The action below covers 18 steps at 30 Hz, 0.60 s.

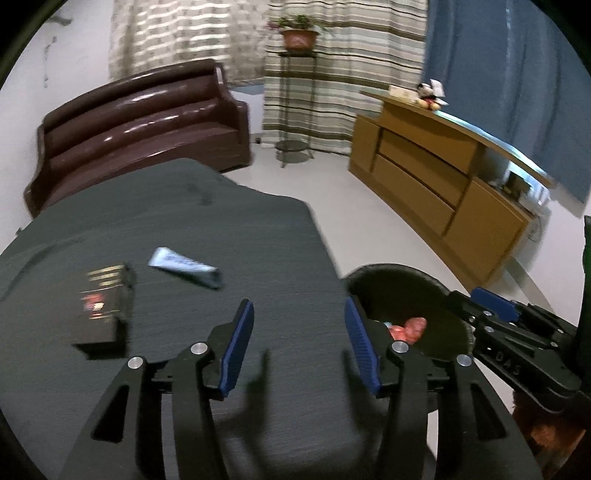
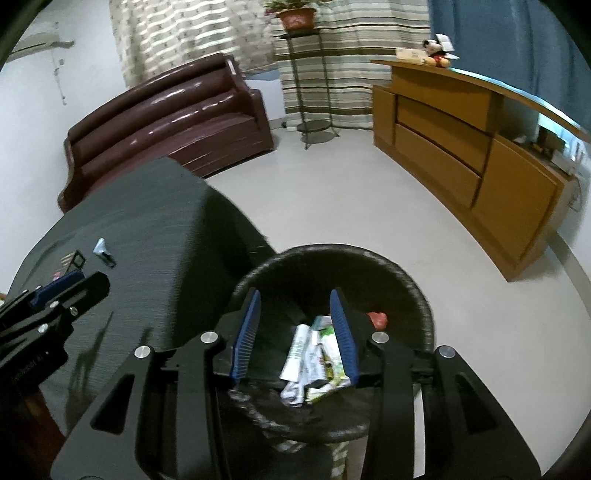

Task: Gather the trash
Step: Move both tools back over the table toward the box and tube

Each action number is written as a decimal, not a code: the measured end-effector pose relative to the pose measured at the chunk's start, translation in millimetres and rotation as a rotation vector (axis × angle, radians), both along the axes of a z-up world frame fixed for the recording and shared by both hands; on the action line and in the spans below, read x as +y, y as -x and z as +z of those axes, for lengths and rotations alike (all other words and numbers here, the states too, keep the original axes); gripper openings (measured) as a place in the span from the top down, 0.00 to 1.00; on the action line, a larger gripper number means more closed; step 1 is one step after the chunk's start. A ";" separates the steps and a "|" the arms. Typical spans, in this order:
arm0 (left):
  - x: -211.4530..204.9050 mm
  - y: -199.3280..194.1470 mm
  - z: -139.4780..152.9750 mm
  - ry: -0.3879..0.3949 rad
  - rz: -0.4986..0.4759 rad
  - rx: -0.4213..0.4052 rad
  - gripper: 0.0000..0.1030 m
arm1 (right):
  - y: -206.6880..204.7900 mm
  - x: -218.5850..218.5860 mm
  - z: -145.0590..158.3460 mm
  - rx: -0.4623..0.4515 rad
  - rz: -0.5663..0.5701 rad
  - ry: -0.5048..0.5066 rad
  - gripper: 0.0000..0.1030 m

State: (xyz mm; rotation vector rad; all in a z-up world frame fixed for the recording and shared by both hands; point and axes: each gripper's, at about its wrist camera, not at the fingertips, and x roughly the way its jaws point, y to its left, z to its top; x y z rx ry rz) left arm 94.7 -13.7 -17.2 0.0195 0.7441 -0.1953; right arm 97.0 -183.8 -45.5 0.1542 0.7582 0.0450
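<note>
Two pieces of trash lie on the grey cloth-covered table (image 1: pixel 184 206) in front of me: a dark box (image 1: pixel 103 308) with red and gold print, and just beyond it to the right a flattened silver tube (image 1: pixel 184 266), the two near but apart. My left claw (image 1: pixel 297 345) hangs over the table's near edge with its blue pads spread and nothing between them. My right claw (image 2: pixel 297 334) is over the black bin (image 2: pixel 421 295), which stands on the pale floor just beside the table's corner; its pads are also apart and grip nothing. Below them, inside the bin, sit crumpled white and green wrappers (image 2: pixel 314 358), and a red scrap (image 2: pixel 377 318) lies against the far wall.

Around the table, a brown leather sofa (image 1: pixel 147 125) stands against the white wall, striped curtains (image 1: pixel 332 74) hang behind a thin metal stand carrying a potted plant (image 1: pixel 298 35), and a long wooden cabinet (image 1: pixel 436 177) runs along the right side beneath a blue curtain (image 1: pixel 517 85). A soft toy (image 1: pixel 428 95) sits on the cabinet's top.

Print on the box and the tube is too blurred for me to read. From the left camera the bin is mostly hidden behind my own finger, showing only a pinkish-red scrap inside. Whether the wrappers touch my right pad or lie lower in the bin, I cannot tell.
</note>
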 end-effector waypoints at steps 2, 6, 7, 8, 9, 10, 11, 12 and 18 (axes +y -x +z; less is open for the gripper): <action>16.1 1.0 3.0 -0.004 0.038 -0.007 0.48 | -2.7 11.8 1.9 -0.002 0.026 0.000 0.62; 47.4 3.1 5.7 -0.005 0.113 -0.015 0.47 | -7.8 34.4 4.9 -0.007 0.073 0.002 0.62; 57.5 3.2 6.1 -0.004 0.138 -0.014 0.47 | -10.1 42.4 5.8 -0.008 0.088 0.002 0.62; 64.3 3.0 6.2 -0.004 0.153 -0.014 0.47 | -11.3 47.5 6.3 -0.008 0.098 0.002 0.62; 72.1 3.1 6.5 -0.004 0.171 -0.015 0.47 | -12.7 54.0 7.0 -0.010 0.111 0.002 0.62; 78.7 3.4 6.7 -0.003 0.187 -0.015 0.47 | -14.4 60.6 8.2 -0.012 0.124 0.002 0.62; 87.0 3.2 6.8 -0.004 0.207 -0.015 0.47 | -15.6 65.0 9.4 -0.013 0.133 0.003 0.62; 94.6 3.6 6.4 -0.005 0.223 -0.014 0.47 | -17.6 70.9 10.8 -0.015 0.144 0.003 0.62; 136.7 6.8 2.9 -0.005 0.304 -0.007 0.47 | -30.6 107.2 17.1 -0.019 0.215 0.012 0.62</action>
